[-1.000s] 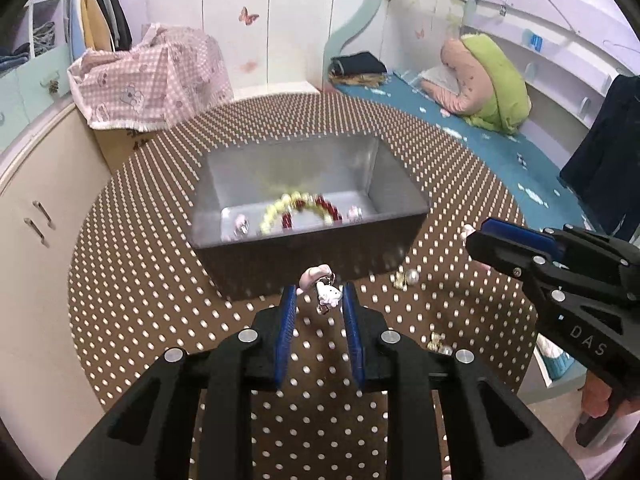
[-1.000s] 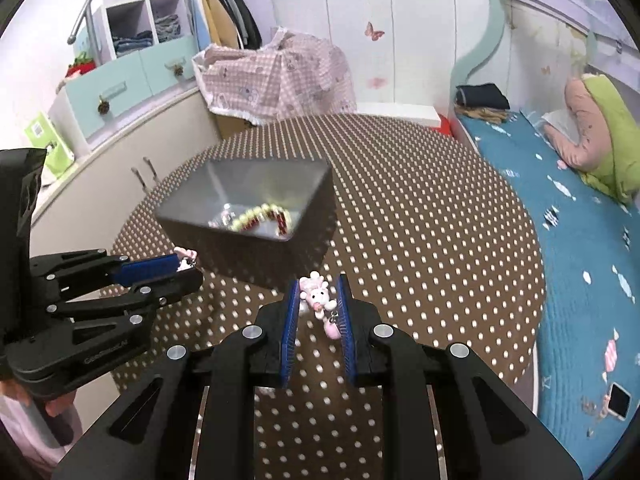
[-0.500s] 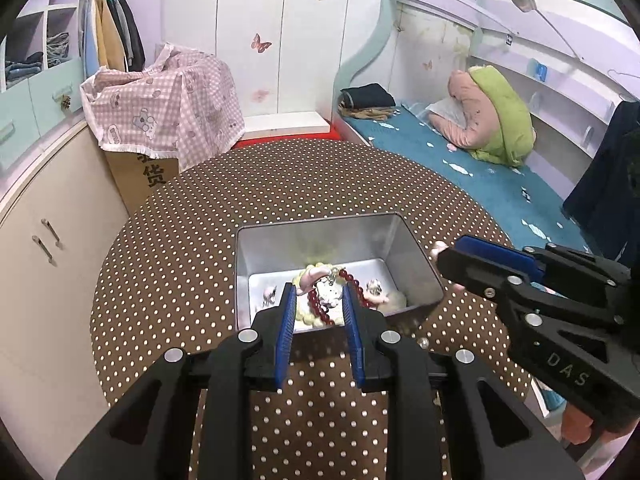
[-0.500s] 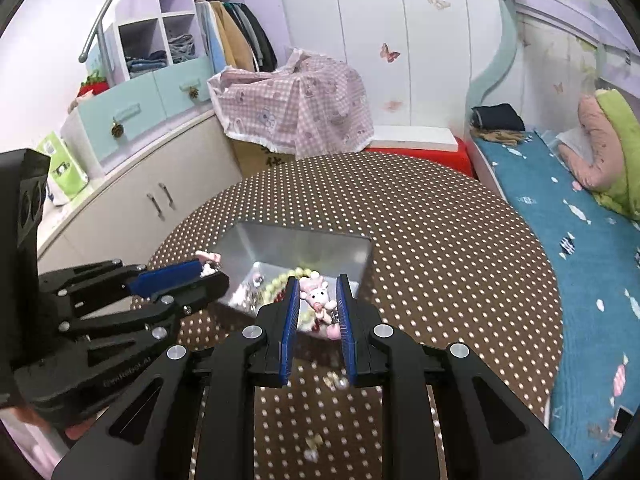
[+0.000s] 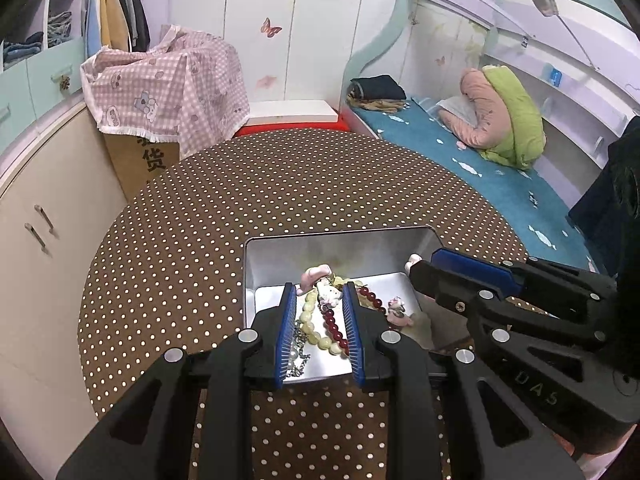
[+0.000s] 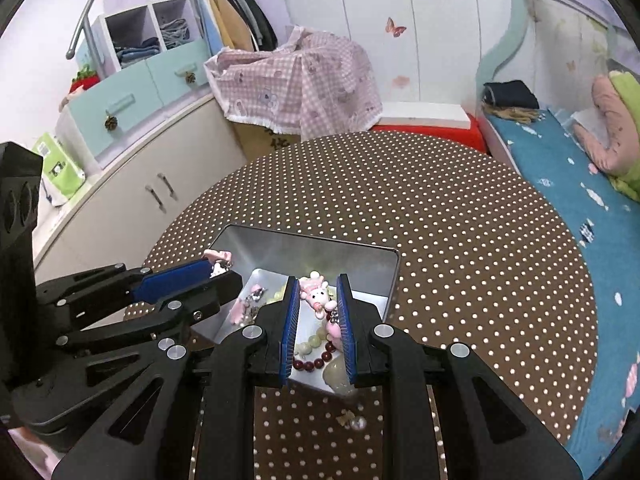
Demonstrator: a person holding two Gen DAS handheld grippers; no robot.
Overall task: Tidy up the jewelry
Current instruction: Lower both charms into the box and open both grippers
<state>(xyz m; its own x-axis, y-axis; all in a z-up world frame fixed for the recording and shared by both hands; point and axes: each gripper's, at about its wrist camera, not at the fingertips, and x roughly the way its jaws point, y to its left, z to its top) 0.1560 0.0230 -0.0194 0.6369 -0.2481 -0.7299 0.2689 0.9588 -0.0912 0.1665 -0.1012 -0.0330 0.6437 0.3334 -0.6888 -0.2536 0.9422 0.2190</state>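
Pink charms (image 5: pixel 326 294) (image 6: pixel 317 298) sit pinched in both narrowly parted jaws, seemingly above the metal tin (image 5: pixel 256 276).

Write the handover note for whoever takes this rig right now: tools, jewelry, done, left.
Left tool: shut on a pink-and-white charm, held over the metal tin.
Right tool: shut on a pink bunny charm, also above the tin.
In the tin: yellow-and-red bead bracelet, a silver chain, another small pink charm.
Done: both charms carried over the tin, not yet released.
Left: open both tools to drop the charms in, then collect the pearl earring lying on the dotted table in front of the tin.
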